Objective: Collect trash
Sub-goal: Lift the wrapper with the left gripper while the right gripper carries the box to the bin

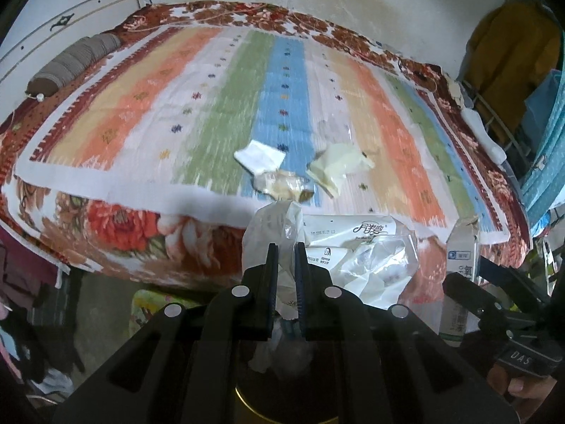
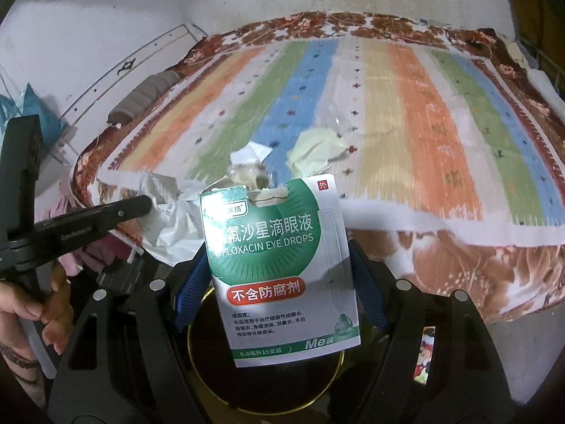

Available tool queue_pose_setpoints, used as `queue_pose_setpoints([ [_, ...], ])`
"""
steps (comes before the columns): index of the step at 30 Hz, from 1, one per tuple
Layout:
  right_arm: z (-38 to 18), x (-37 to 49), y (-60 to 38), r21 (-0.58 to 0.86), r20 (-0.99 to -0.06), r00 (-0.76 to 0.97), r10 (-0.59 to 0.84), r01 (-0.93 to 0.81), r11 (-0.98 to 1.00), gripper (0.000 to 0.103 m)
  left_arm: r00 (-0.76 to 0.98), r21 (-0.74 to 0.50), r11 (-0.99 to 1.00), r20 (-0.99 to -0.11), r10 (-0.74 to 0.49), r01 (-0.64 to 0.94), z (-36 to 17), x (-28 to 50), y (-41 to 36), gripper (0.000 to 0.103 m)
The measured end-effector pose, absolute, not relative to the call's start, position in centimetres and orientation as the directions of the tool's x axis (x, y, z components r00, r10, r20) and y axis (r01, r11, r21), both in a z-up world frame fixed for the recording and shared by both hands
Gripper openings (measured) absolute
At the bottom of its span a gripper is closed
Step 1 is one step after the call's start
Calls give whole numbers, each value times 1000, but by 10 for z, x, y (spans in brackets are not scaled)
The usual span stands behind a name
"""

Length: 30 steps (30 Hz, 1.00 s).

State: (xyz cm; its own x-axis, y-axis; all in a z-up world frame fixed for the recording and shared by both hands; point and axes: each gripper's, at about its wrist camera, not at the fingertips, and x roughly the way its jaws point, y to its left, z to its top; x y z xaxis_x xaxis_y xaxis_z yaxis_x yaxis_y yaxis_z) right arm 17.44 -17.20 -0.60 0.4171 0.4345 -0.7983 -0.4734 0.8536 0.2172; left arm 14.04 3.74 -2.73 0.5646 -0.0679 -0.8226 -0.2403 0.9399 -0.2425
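Left gripper [image 1: 286, 247]: jaws nearly closed, pinching crumpled clear plastic wrappers [image 1: 279, 233] that bunch up past the fingertips.
Right gripper [image 2: 279, 268]: jaws wide, clamped on the sides of a green-and-white eye drops box [image 2: 279, 247], torn at its top.
Trash on the bed: white paper scrap [image 1: 259, 157], pale yellow tissue [image 1: 337, 166] and a clear crumpled wrapper [image 1: 282, 185] lie close together on the striped bedspread [image 1: 176, 106] near its front edge.
Below the grippers: dark round bin with a gold rim [image 2: 268, 385].
Far left of bed: grey rolled pillow [image 1: 74, 62].
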Motion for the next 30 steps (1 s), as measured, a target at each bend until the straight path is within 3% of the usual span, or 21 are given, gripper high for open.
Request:
queue_pose_setpoints([
  [13,-37,147,-169,231,-856,317,408,-471,851,70,496,-142,959,-868,-1,-245,-54,114,18,11],
  [30,-81,135,-171,268,-912,187,364,-400,876,70,368,-150,948,-929,-38,-282,-94,105,11,13],
])
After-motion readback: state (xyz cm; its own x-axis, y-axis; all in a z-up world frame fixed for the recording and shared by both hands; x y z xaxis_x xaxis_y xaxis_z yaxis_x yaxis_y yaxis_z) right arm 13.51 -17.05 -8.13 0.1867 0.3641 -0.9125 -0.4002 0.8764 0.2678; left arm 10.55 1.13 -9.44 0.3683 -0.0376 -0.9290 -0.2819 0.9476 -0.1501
